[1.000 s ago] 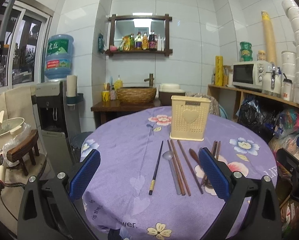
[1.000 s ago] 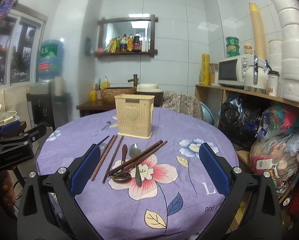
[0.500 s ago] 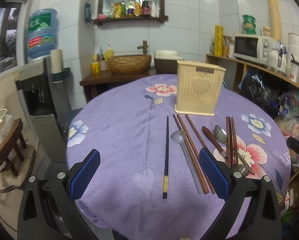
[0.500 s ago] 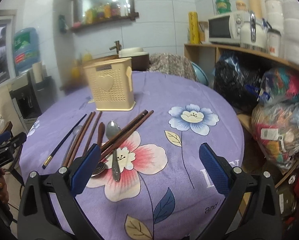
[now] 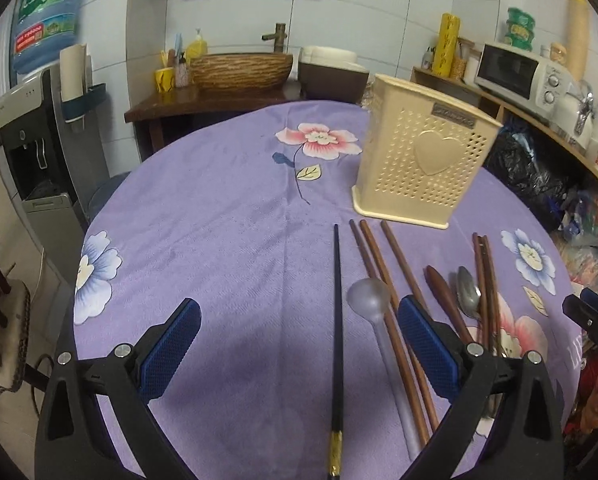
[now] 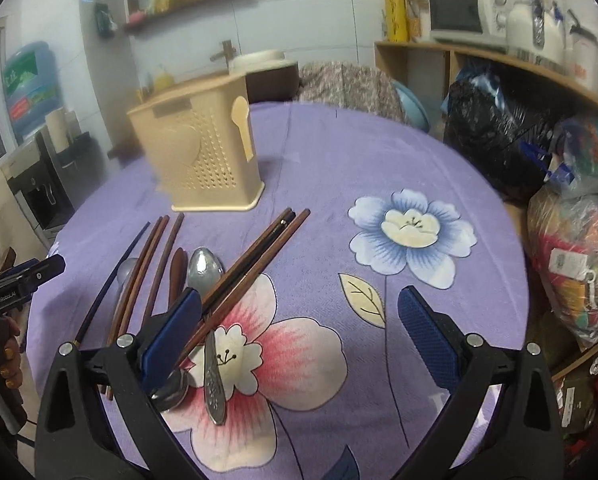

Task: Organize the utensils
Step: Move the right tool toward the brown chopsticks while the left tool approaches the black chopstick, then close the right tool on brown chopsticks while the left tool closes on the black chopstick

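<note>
Round table under a purple floral cloth. Cream perforated holder, heart on its front face, stands upright at the far middle of the table.

Utensils lie flat on the cloth in front of the holder, pointing roughly toward it:
- black chopstick, gold band at its near end, leftmost, alone
- translucent spoon, bowl toward the holder, just right of the black chopstick
- three brown chopsticks alongside the spoon, two close together, one slightly apart
- dark wooden spoon, then a metal spoon with a patterned handle
- further bundle of brown chopsticks lying diagonally across the metal spoon's handle

Left gripper: jaws spread wide, empty, low over the cloth. The black chopstick runs between them, nearer the right finger; the translucent spoon's bowl sits just inside the right pad.

Right gripper: jaws spread wide, empty. Only the pink flower print lies in the gap. The diagonal bundle and metal spoon's handle pass by its left pad; contact unclear.
</note>
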The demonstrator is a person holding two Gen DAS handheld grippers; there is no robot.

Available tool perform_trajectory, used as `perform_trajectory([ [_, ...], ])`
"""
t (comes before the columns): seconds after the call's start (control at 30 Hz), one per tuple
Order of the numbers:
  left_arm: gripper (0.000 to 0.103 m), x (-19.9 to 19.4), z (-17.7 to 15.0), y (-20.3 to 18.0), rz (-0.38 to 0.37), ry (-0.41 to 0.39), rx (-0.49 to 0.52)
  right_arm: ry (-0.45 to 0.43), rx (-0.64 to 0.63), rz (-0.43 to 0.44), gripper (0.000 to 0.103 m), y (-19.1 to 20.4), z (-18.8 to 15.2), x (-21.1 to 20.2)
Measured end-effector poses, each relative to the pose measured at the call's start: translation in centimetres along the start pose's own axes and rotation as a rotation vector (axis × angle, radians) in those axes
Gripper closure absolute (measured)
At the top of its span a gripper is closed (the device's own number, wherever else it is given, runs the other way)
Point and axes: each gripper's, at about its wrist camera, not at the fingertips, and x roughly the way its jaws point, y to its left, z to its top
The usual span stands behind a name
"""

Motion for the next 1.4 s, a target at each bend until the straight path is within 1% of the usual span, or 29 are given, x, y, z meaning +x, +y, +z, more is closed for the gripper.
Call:
perform_trajectory([
  [0.07, 0.005, 0.7, 0.6, -0.1, 0.02, 0.037, 0.013, 0.05, 0.034, 0.017, 0.006, -0.4, 0.7, 1.5],
  [0.1, 0.006, 1.2, 1.0, -0.3, 0.024, 0.056, 0.024, 0.062, 0.052, 0.016, 0.008, -0.6, 1.0, 2.0],
  [0.13, 0.01, 1.5, 1.2, -0.5, 0.026, 0.059, 0.034, 0.07, 0.063, 0.012, 0.011, -0.7, 1.3, 2.5],
  [0.17, 0.012, 1.6, 1.2, -0.6, 0.026, 0.058, 0.044, 0.083, 0.07, 0.009, 0.017, -0.7, 1.7, 3.1],
  [0.2, 0.015, 1.9, 1.4, -0.8, 0.022, 0.066, 0.053, 0.096, 0.077, 0.009, 0.019, -0.7, 2.0, 3.6],
  [0.27, 0.016, 2.5, 1.6, -0.8, 0.011, 0.079, 0.052, 0.121, 0.1, 0.017, 0.02, -1.0, 2.6, 4.6],
  [0.33, 0.017, 2.9, 1.9, -0.8, 0.021, 0.081, 0.05, 0.159, 0.148, 0.047, 0.025, -1.3, 3.3, 5.8],
  [0.37, 0.017, 3.0, 1.9, -0.9, 0.03, 0.079, 0.056, 0.181, 0.168, 0.066, 0.029, -1.5, 3.7, 6.4],
  [0.43, 0.017, 3.1, 2.1, -1.0, 0.028, 0.077, 0.06, 0.211, 0.184, 0.074, 0.034, -1.4, 4.5, 7.5],
  [0.5, 0.017, 3.3, 2.3, -1.1, 0.028, 0.084, 0.066, 0.238, 0.198, 0.066, 0.048, -1.4, 5.0, 8.6],
  [0.57, 0.017, 3.5, 2.5, -1.2, 0.037, 0.087, 0.072, 0.264, 0.202, 0.057, 0.055, -1.1, 5.5, 9.7],
  [0.63, 0.017, 3.6, 2.6, -1.2, 0.03, 0.094, 0.069, 0.296, 0.212, 0.058, 0.058, -0.9, 5.8, 10.7],
  [0.7, 0.017, 3.6, 2.6, -1.2, 0.029, 0.095, 0.066, 0.319, 0.206, 0.05, 0.064, -0.6, 5.8, 11.4],
  [0.97, 0.017, 3.8, 2.8, -1.1, 0.033, 0.095, 0.066, 0.341, 0.186, 0.001, 0.074, 0.1, 6.2, 12.8],
  [1.13, 0.017, 3.9, 2.5, -1.2, 0.028, 0.095, 0.071, 0.352, 0.17, -0.021, 0.077, 0.4, 6.5, 13.1],
  [1.27, 0.017, 4.3, 2.5, -1.3, 0.043, 0.099, 0.075, 0.348, 0.165, -0.047, 0.079, 0.8, 7.4, 14.0],
  [1.3, 0.017, 4.5, 2.5, -1.1, 0.046, 0.102, 0.073, 0.346, 0.165, -0.056, 0.082, 0.9, 7.6, 14.2],
  [1.4, 0.022, 4.9, 2.8, -1.0, 0.051, 0.112, 0.071, 0.332, 0.152, -0.07, 0.083, 1.2, 7.8, 14.5],
])
